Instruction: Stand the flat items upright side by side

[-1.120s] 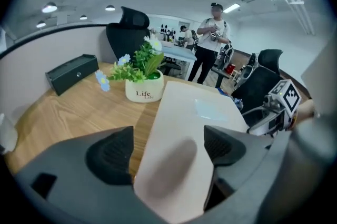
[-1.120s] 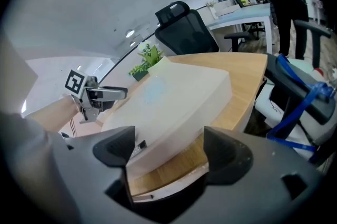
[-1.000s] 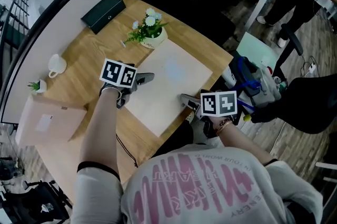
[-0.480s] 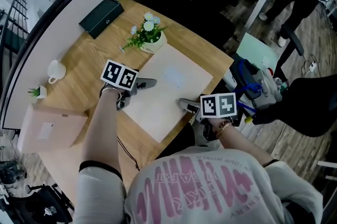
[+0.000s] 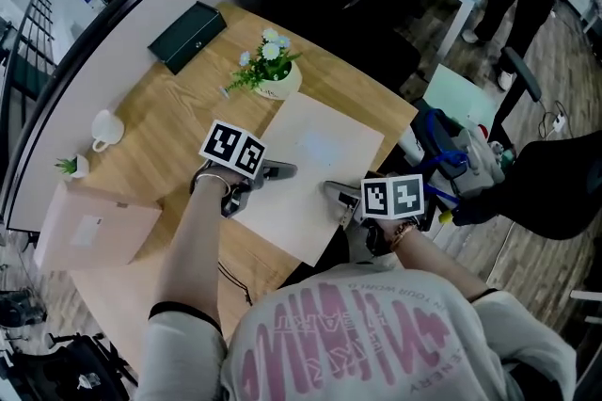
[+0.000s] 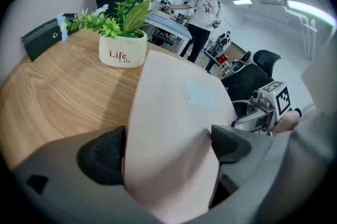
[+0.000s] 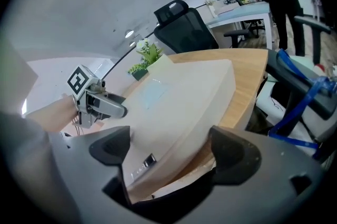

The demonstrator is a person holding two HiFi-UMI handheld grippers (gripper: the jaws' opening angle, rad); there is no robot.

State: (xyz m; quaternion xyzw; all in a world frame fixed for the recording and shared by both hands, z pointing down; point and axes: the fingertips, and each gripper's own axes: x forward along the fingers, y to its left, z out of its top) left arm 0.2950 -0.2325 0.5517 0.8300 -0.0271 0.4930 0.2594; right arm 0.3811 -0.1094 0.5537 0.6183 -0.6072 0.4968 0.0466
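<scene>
Currently the flat beige cardboard box (image 5: 315,154) lies flat on the wooden table (image 5: 169,107), with its long axis running away from the person toward the white flower pot (image 5: 275,81). The left gripper (image 5: 275,173) straddles its left long edge and the right gripper (image 5: 335,192) its near-right edge — both equally near. Both sets of jaws have just been opening, with the box between them, unclamped.

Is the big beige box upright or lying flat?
Lying flat. In the head view the box rests broad face up on the table, and both gripper views look across its top face.
</scene>
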